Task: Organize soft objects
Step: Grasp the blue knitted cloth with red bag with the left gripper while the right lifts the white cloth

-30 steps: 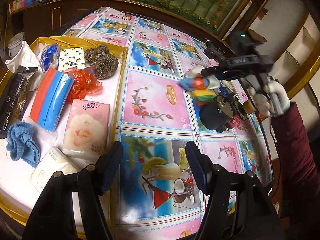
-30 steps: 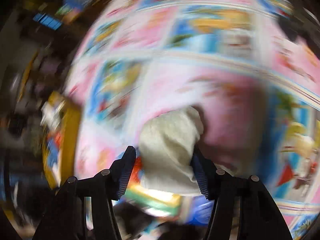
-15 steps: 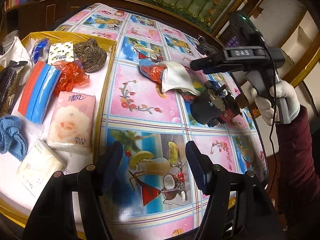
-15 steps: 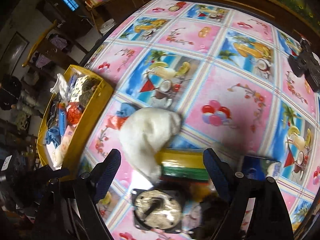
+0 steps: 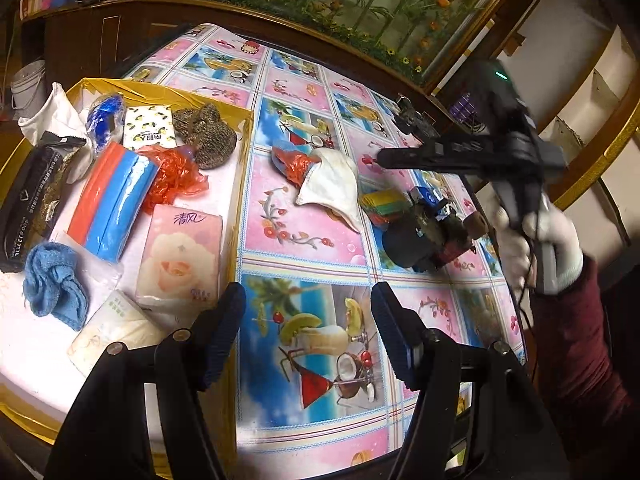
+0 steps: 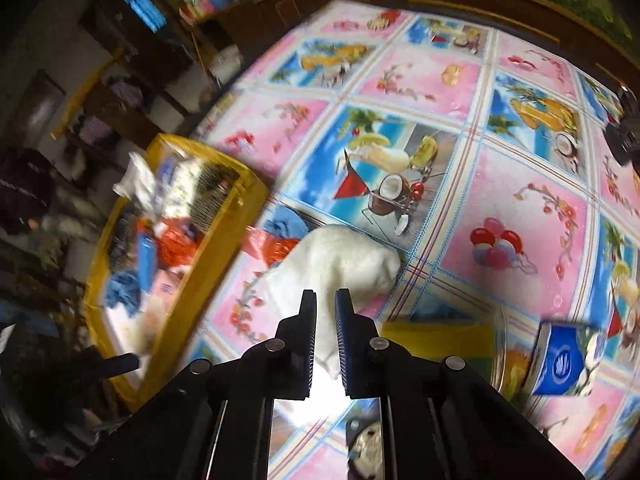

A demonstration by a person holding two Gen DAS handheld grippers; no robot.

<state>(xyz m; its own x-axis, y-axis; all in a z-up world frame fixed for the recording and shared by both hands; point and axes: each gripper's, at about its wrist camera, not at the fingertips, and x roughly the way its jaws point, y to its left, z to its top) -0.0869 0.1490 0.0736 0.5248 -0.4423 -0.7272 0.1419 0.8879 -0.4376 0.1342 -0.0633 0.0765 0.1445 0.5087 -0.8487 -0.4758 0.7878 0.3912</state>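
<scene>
Item: white cloth (image 6: 336, 264), lying on the tablecloth (image 6: 516, 216) just beside the yellow tray (image 5: 240, 168) (collection point for soft goods).

Right gripper (image 6: 325, 308): fingers pressed together, pinching nothing, above the cloth.

Left gripper (image 5: 308, 332): spread, empty.

Pile beneath cloth partly hidden; frame blurred.

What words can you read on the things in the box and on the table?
"清风" stands on the pink tissue pack in the yellow box.
The black packet has white print with numbers along its edge, too small to read.
The lemon-patterned tissue pack has a label, too blurred to read.
The right gripper has letters on its side, blurred.
The blue tissue pack shows only a logo.
</scene>
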